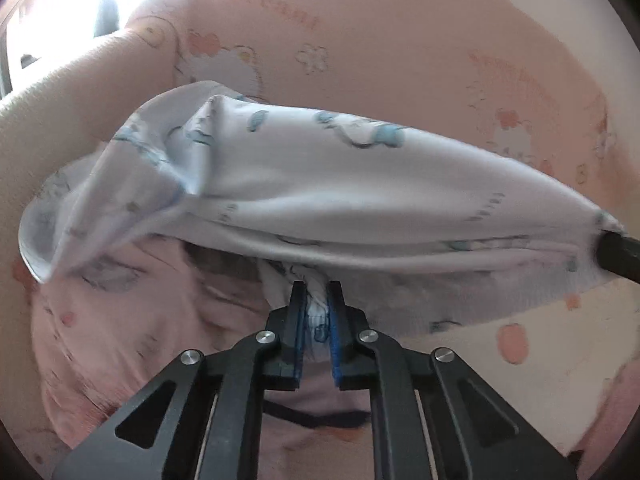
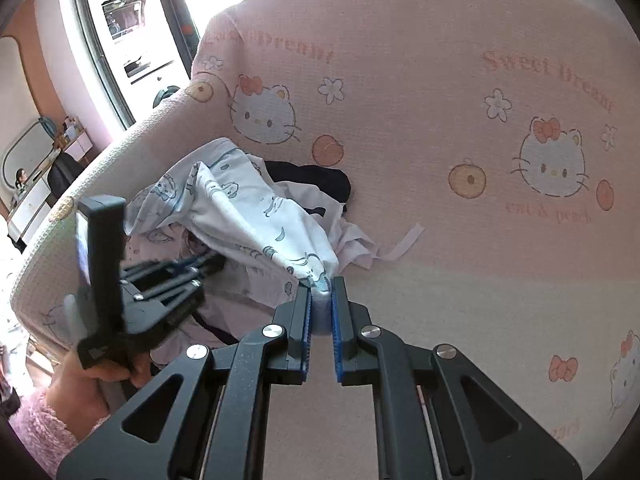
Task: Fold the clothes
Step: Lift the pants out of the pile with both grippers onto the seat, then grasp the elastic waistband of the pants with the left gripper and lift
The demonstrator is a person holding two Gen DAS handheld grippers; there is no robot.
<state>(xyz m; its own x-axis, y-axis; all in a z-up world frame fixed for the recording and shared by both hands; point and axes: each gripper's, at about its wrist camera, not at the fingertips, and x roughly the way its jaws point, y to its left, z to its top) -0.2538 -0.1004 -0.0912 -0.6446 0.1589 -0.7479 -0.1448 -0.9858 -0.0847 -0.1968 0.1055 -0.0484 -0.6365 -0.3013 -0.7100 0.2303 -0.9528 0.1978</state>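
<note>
A white garment with blue cartoon prints hangs stretched between both grippers above a pink sofa. My left gripper is shut on a bunched edge of it. At the right edge of the left wrist view, the right gripper's black tip pinches another corner. Seen from the right wrist, my right gripper is shut on a corner of the same white garment, which rises to the left. The left gripper shows there at the left, held by a hand in a fluffy pink sleeve.
More clothes are heaped on the seat: a pale pink printed piece, a dark garment and a white one. The sofa back carries a cat-and-peach print, and its arm rises on the left. A room with furniture lies beyond.
</note>
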